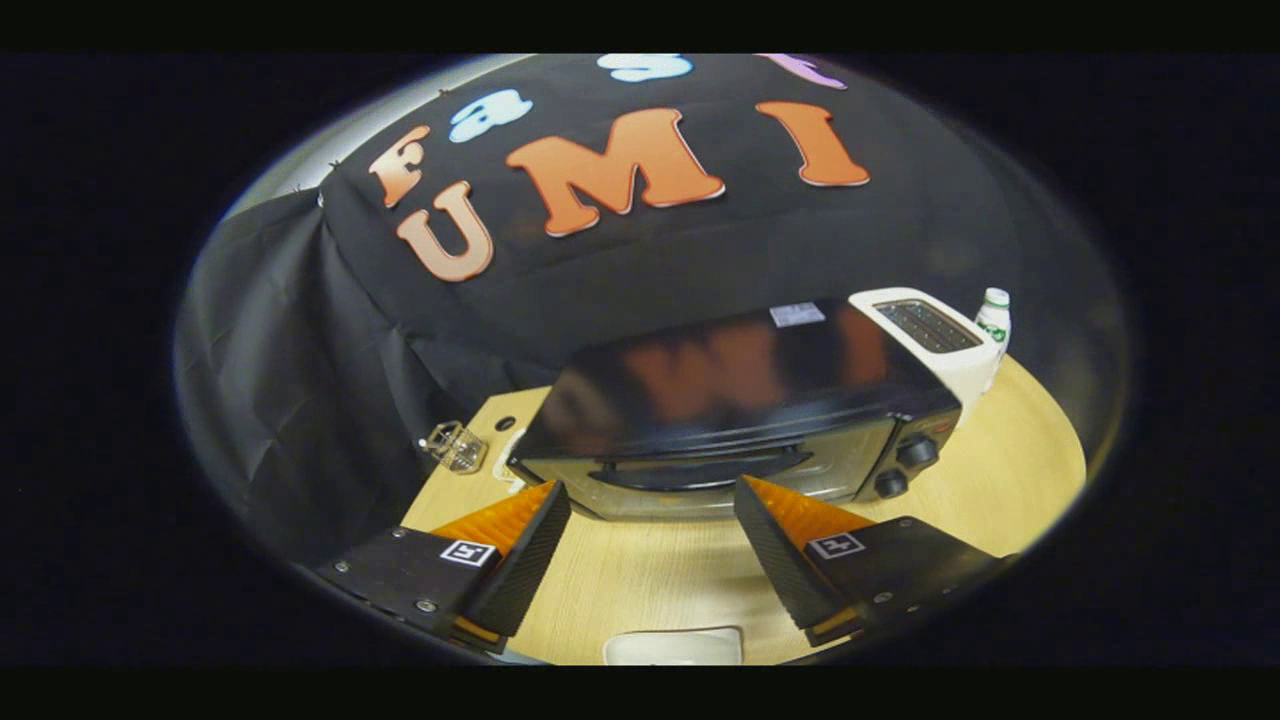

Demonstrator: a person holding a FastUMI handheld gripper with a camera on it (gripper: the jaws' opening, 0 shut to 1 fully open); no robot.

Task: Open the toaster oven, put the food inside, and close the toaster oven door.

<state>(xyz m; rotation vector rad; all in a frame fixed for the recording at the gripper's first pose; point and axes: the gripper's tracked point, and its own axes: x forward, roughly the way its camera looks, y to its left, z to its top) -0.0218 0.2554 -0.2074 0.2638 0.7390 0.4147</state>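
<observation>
A black toaster oven (730, 390) stands on the wooden table (1000, 490), just beyond my fingers. Its glass door is closed, and the dark handle (700, 468) runs across the top of the door, straight ahead of the gap between my fingers. Two knobs (905, 465) sit at the oven's right end. My gripper (652, 492) is open, with nothing between the fingers, hovering above the table in front of the door. A white dish (675, 645) lies on the table below and behind the fingertips; I cannot tell what is on it.
A white slot toaster (935, 335) stands right behind the oven's right end, with a small white bottle (993, 318) beside it. A clear glass object (455, 445) sits at the table's left edge, left of the oven. Black cloth hangs behind.
</observation>
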